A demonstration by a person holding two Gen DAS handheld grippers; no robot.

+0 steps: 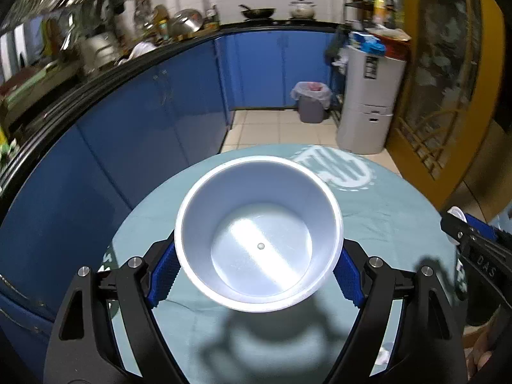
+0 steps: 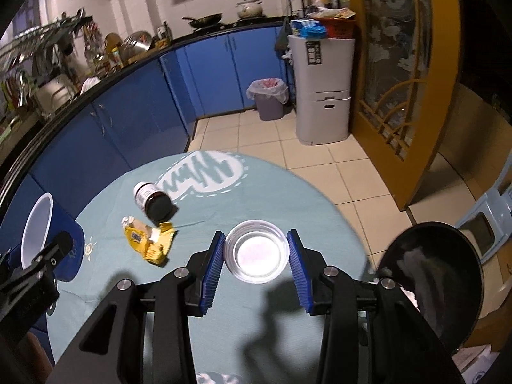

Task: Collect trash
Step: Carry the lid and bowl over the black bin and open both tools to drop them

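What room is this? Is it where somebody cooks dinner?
Yes, it looks like a home kitchen. A wok and a lidded pot sit on the far counter above blue cabinets, and a lined trash bin stands on the tiled floor.

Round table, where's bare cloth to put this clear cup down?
Open cloth lies behind the clear cup, between it and the white speech-bubble print, running to the table's right edge. The left is crowded: dark jar on its side, yellow wrapper, blue cup.
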